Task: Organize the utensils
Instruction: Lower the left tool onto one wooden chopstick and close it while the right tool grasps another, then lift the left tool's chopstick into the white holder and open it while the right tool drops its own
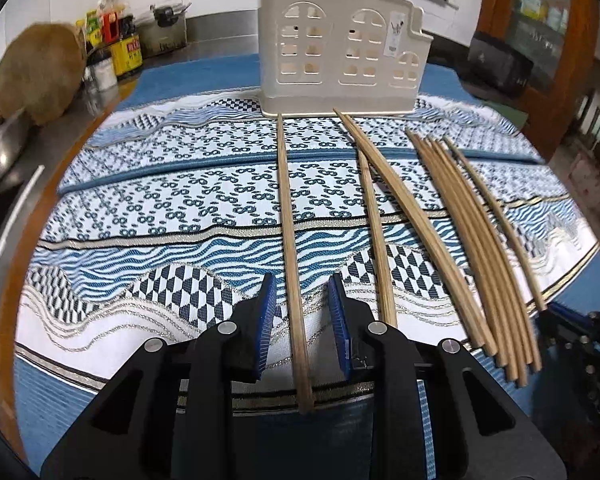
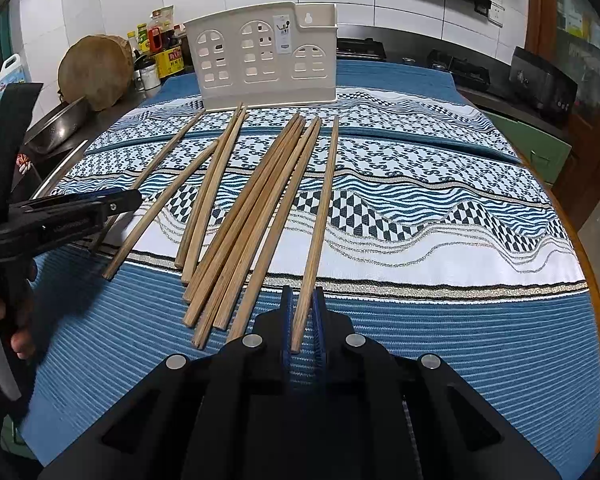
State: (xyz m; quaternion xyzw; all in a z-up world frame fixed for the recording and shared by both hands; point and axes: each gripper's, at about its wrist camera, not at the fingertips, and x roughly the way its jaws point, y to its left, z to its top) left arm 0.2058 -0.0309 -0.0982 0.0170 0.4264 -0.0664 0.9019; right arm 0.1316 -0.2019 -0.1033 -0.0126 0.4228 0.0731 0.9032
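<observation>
Several wooden chopsticks lie on a blue patterned cloth (image 2: pixel 440 344) in front of a cream plastic utensil holder (image 1: pixel 336 52), also in the right wrist view (image 2: pixel 266 54). My left gripper (image 1: pixel 302 292) is open, its blue pads on either side of the leftmost chopstick (image 1: pixel 288 220) near its close end, apart from it. My right gripper (image 2: pixel 301 300) is shut on the near end of the rightmost chopstick (image 2: pixel 322 216), which still lies along the cloth. A bundle of chopsticks (image 2: pixel 252 216) lies between the two grippers. The left gripper's body (image 2: pixel 60 212) shows at the left of the right wrist view.
A round wooden board (image 2: pixel 96 70), bottles and jars (image 2: pixel 158 46) and a metal bowl (image 2: pixel 60 124) stand at the back left. A dark appliance (image 2: pixel 542 82) sits at the back right. The table edge curves close on the right.
</observation>
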